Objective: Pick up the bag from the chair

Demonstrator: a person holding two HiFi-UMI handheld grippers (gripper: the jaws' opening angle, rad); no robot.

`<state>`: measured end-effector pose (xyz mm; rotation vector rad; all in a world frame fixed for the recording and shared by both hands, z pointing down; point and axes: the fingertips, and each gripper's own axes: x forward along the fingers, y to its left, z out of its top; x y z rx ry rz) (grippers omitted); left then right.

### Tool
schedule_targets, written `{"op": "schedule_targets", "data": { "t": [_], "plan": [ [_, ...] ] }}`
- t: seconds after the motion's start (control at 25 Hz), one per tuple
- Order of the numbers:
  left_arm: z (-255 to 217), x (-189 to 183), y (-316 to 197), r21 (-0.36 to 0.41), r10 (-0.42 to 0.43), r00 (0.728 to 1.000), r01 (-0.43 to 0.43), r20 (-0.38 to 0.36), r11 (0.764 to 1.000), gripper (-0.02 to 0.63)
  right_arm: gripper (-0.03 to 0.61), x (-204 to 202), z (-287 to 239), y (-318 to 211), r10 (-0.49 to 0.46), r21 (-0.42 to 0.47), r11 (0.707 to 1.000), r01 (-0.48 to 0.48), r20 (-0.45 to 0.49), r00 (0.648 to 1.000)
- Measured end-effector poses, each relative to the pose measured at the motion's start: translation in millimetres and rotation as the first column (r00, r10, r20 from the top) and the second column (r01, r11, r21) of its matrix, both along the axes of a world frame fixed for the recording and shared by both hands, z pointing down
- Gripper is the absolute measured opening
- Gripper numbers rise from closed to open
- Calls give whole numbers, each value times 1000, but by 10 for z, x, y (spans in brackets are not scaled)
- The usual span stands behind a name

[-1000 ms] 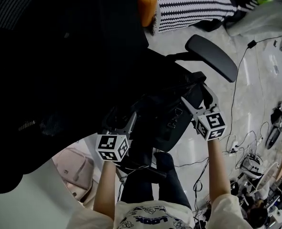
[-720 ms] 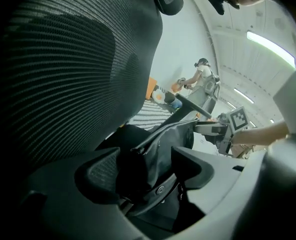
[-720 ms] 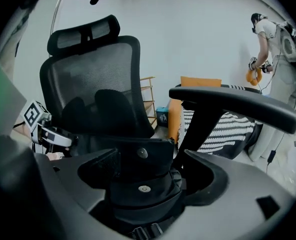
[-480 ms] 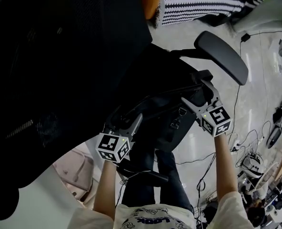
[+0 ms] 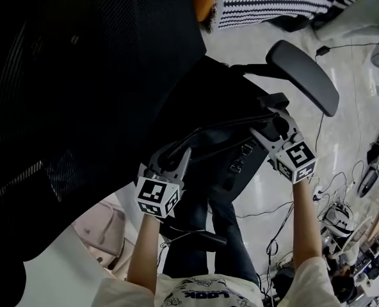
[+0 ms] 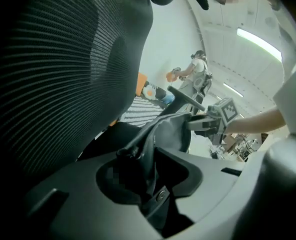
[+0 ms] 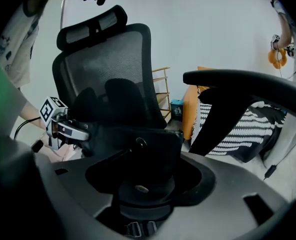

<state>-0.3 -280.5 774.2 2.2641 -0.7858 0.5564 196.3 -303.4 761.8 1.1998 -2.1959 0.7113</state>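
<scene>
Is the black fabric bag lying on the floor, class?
No, the black fabric bag rests on the seat of the black mesh-backed office chair.

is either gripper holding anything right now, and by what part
Both grippers' jaws have just been closing on the black bag. The left gripper pinches its strap; the right gripper has its other end between the jaws, grip unclear.
</scene>
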Motion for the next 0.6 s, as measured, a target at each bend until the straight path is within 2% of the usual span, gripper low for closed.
{"op": "schedule_targets", "data": {
  "t": [0.24,0.6],
  "plan": [
    [96,100,68,5,13,1000,-13,13,1000,49,231,90,99,53,-17,16,1000,18,-58,998],
    [6,88,187,-14,-1,1000,1,14,1000,32,186,65,-7,111,14,51,999,-11,-68,998]
  ]
}}
